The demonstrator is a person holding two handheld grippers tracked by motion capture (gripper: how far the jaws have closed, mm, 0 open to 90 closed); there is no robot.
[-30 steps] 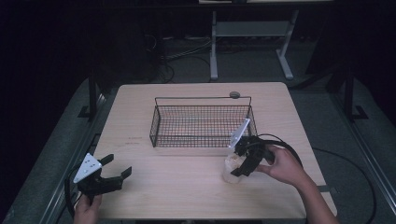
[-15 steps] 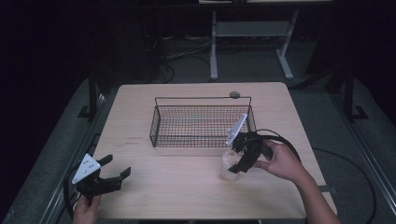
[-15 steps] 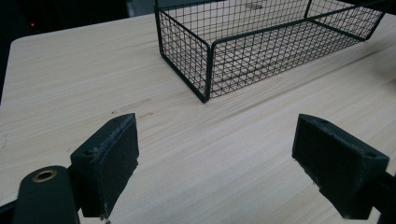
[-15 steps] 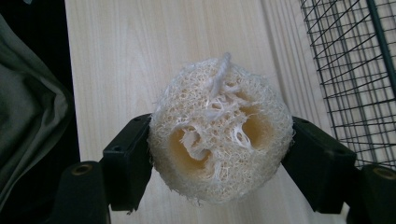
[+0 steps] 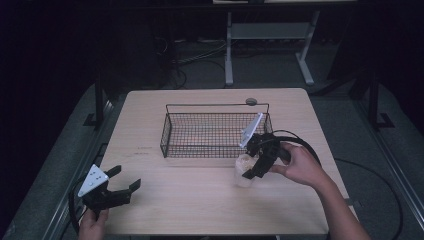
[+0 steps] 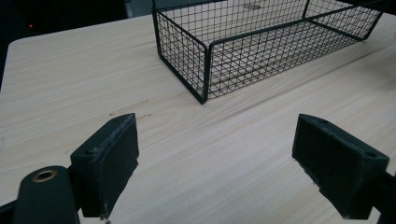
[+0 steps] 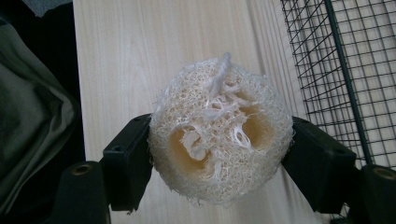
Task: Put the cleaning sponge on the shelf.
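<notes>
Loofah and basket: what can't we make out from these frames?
- Loofah underside, right gripper view: the far end faces away, so whether it touches the table cannot be told.
- Loofah, high view: the right gripper covers part of it, and it is too small for detail.
- Wire basket, left gripper view: the far end is cut off by the top and right edges.
- Small round thing behind the basket, high view: too small to identify.

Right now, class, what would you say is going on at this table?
A person works at a wooden table with a hand-held gripper in each hand. The right hand-held gripper is clamped on a pale loofah sponge, held just in front of the black wire basket, near its right end. The basket looks empty. The left hand-held gripper waits open near the table's front left corner, holding nothing.
</notes>
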